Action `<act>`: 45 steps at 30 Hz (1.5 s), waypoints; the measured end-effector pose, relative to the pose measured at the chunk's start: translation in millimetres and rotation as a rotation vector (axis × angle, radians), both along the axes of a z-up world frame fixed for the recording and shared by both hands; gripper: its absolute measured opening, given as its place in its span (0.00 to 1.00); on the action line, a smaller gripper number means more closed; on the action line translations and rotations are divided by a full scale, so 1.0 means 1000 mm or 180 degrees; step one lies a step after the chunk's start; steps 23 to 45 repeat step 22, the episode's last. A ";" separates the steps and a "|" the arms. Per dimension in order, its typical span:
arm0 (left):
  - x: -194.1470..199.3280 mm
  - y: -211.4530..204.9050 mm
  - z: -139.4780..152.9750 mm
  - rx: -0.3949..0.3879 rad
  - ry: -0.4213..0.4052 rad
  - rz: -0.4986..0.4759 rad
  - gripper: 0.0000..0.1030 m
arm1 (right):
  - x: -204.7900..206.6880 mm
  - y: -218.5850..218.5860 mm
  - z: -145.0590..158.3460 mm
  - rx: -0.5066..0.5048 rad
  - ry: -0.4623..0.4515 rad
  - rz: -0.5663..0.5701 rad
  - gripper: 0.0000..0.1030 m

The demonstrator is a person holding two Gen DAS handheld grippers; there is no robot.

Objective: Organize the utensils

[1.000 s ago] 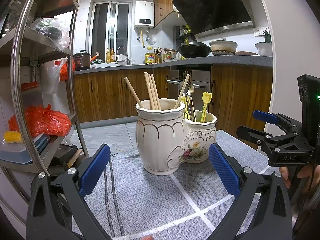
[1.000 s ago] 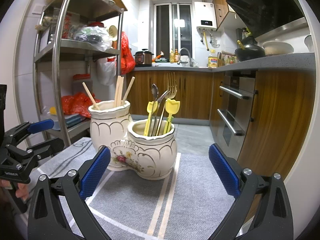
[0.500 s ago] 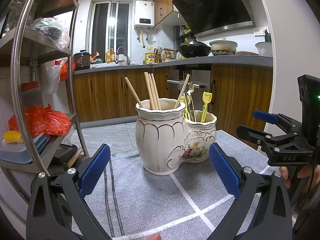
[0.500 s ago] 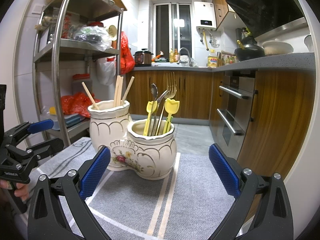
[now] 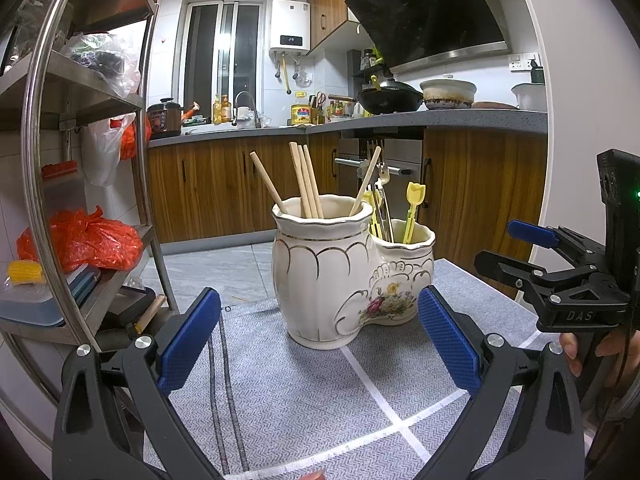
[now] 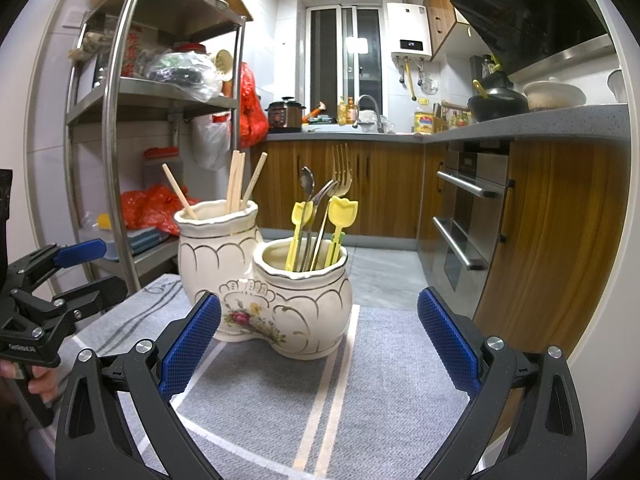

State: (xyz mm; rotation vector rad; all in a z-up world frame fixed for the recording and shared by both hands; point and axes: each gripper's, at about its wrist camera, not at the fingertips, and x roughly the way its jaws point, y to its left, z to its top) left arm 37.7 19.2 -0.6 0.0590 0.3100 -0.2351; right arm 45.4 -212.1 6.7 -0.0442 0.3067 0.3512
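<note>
A cream ceramic double utensil holder (image 5: 344,280) stands on a grey cloth (image 5: 288,392); it also shows in the right wrist view (image 6: 276,292). Its tall pot holds several wooden chopsticks (image 5: 304,180) (image 6: 236,184). Its short pot holds yellow tulip-topped picks (image 6: 340,216) (image 5: 413,204), a metal spoon (image 6: 308,184) and a fork (image 6: 342,172). My left gripper (image 5: 320,344) is open and empty, just in front of the holder. My right gripper (image 6: 320,344) is open and empty, in front of the short pot. Each gripper shows in the other's view, left (image 6: 60,276) and right (image 5: 536,256).
A steel shelf rack (image 5: 36,168) with red bags (image 5: 80,240) and boxes stands to the left. Wooden cabinets and an oven (image 6: 468,216) with a grey counter (image 5: 440,120) lie behind and to the right. The table edge runs behind the holder.
</note>
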 end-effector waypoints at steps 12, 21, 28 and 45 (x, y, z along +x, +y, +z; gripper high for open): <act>0.001 0.000 -0.001 -0.0003 0.0029 -0.0010 0.95 | 0.000 -0.001 0.000 0.0000 0.0001 0.0001 0.95; 0.003 -0.001 0.000 0.0003 0.0049 0.0003 0.95 | 0.000 -0.001 0.000 0.0001 0.0001 0.0003 0.95; 0.003 -0.001 0.000 0.0003 0.0054 0.0003 0.95 | 0.000 -0.001 0.000 0.0003 -0.0001 0.0002 0.95; 0.003 -0.001 0.000 0.0003 0.0054 0.0003 0.95 | 0.000 -0.001 0.000 0.0003 -0.0001 0.0002 0.95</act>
